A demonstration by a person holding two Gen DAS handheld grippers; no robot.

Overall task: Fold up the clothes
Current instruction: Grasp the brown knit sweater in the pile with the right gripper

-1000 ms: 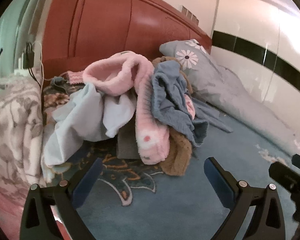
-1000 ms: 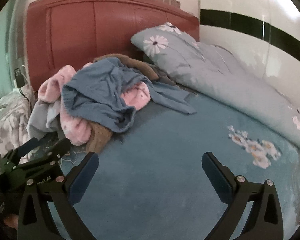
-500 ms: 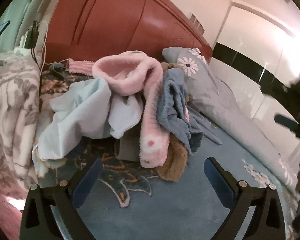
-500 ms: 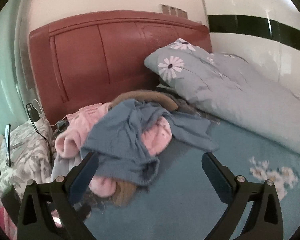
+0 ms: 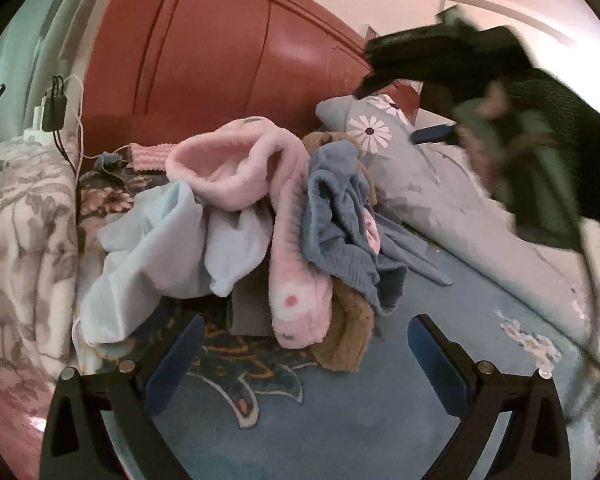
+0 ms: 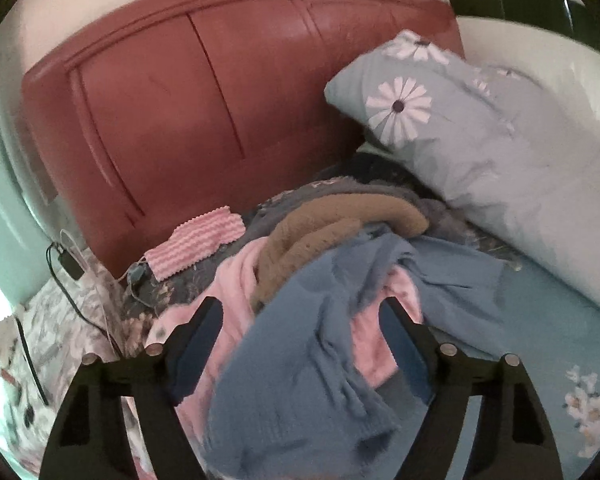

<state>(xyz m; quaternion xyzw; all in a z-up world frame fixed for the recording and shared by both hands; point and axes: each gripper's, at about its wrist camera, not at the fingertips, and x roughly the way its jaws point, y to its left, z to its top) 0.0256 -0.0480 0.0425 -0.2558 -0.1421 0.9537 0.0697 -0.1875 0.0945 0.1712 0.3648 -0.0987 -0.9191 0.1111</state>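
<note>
The bed (image 5: 340,420), spread with a blue sheet, fills both views, backed by a red-brown headboard (image 6: 220,92); a grey-blue daisy-print pillow (image 6: 460,128) leans against the headboard on the right side. The pile of clothes (image 5: 284,232) sits on the bed near the headboard, just beside the pillow: a fluffy pink garment (image 5: 240,168) draped over the top, a pale blue garment (image 5: 148,248) spilling to the left, a ribbed blue garment (image 6: 300,360) on the right side, and a brown fuzzy garment (image 6: 340,216) tucked among them. The left tongs (image 5: 300,360) hang over bare sheet in front of the pile, jaws spread wide, gripping nothing. The right tongs (image 6: 304,344) sit low over the heap, jaws apart and straddling the ribbed blue garment, not closed on it; in the left wrist view they show only as a dark blur above the pillow.
</note>
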